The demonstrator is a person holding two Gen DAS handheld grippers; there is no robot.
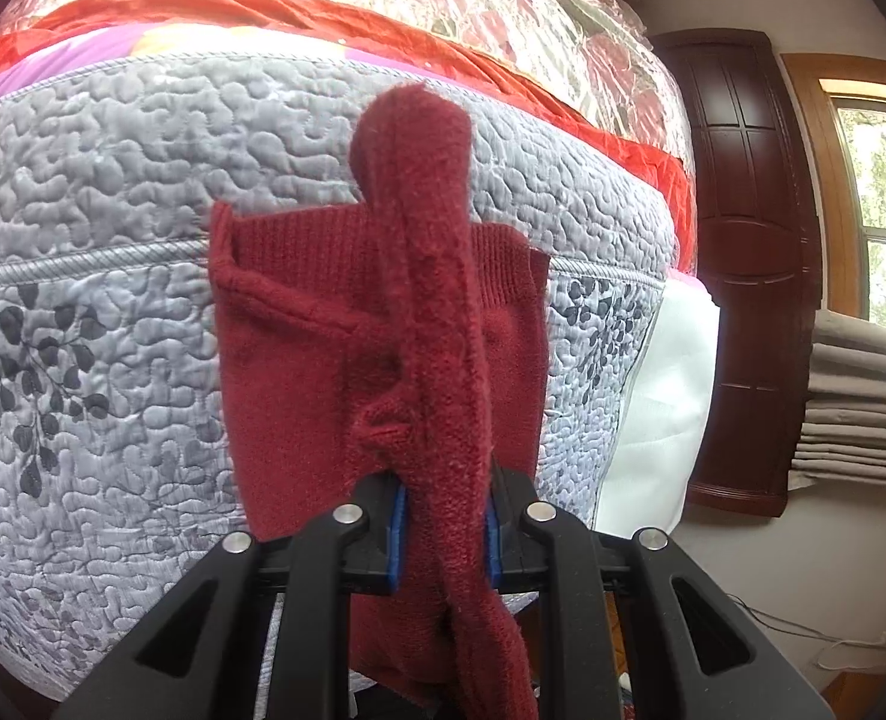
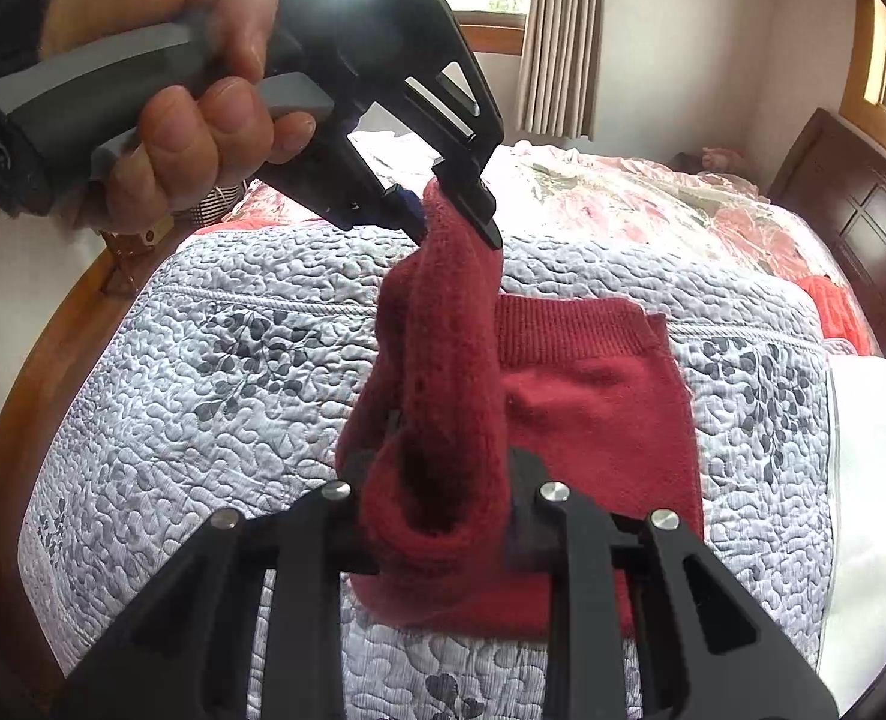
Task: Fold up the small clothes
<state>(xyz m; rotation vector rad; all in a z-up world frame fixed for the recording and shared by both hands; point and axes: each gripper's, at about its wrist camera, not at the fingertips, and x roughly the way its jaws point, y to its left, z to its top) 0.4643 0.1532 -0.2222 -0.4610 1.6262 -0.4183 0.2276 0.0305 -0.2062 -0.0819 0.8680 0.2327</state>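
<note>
Left hand-held gripper and right hand-held gripper each clamp bunched dark-red knit garment, ribbed hem flat.

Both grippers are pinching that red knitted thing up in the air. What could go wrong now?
The red garment is bunched into a rope between the left gripper and right gripper, so it may fold crooked. If one lets go early, it could flop onto the folded part on the quilt and probably mess it up.
</note>
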